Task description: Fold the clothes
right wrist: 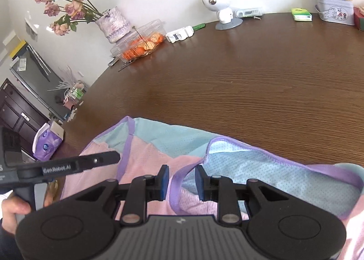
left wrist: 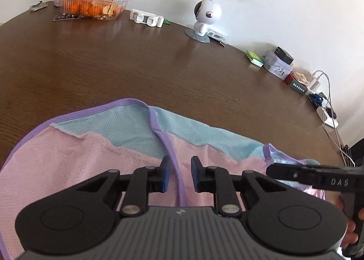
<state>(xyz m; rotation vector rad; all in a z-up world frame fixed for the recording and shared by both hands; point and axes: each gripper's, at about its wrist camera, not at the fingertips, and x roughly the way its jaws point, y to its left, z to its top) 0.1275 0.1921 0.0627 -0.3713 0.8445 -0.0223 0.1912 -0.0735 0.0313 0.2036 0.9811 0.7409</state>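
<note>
A mesh garment point(left wrist: 68, 164) in pink and light blue with purple trim lies rumpled on the brown wooden table point(left wrist: 136, 66), near its front edge. My left gripper point(left wrist: 181, 164) hovers over it, open, with a purple trim strip point(left wrist: 173, 160) running through the gap and clear of both pads. In the right wrist view my right gripper point(right wrist: 182, 172) is open too, straddling the purple hem point(right wrist: 179, 173) of an opening in the garment point(right wrist: 250, 169). The two grippers sit side by side. One of the right gripper's fingers point(left wrist: 295, 172) shows at the right edge of the left wrist view.
Along the table's far edge stand a clear box of oranges point(left wrist: 91, 3), a white plastic part point(left wrist: 145, 18), a small white robot-shaped camera point(left wrist: 206, 16), a tin point(left wrist: 277, 66) and a power strip with cables point(left wrist: 327, 114). A vase of roses point(right wrist: 113, 23) stands far left.
</note>
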